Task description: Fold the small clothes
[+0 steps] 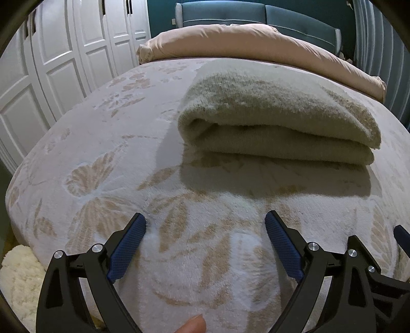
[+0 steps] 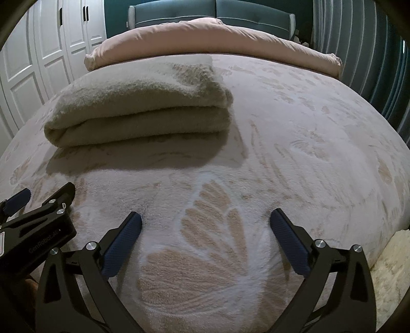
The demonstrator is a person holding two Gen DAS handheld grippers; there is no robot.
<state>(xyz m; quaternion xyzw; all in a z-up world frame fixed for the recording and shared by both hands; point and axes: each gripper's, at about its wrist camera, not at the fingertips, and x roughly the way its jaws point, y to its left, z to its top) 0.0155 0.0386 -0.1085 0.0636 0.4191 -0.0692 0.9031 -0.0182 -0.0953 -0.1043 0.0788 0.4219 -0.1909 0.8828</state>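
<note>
A beige fleece cloth (image 1: 276, 123) lies folded in a thick stack on the bed, ahead and to the right in the left wrist view. It also shows in the right wrist view (image 2: 138, 112), ahead and to the left. My left gripper (image 1: 205, 220) is open and empty, low over the bedspread, well short of the cloth. My right gripper (image 2: 205, 217) is open and empty, beside the left one, also short of the cloth. The left gripper's body (image 2: 33, 222) shows at the left edge of the right wrist view.
The bed carries a white fleece bedspread (image 1: 102, 164) with tan butterfly prints. A pink duvet (image 1: 243, 43) lies rolled along the far end by a teal headboard (image 1: 256, 15). White wardrobe doors (image 1: 51, 64) stand to the left. Curtains (image 2: 358, 51) hang on the right.
</note>
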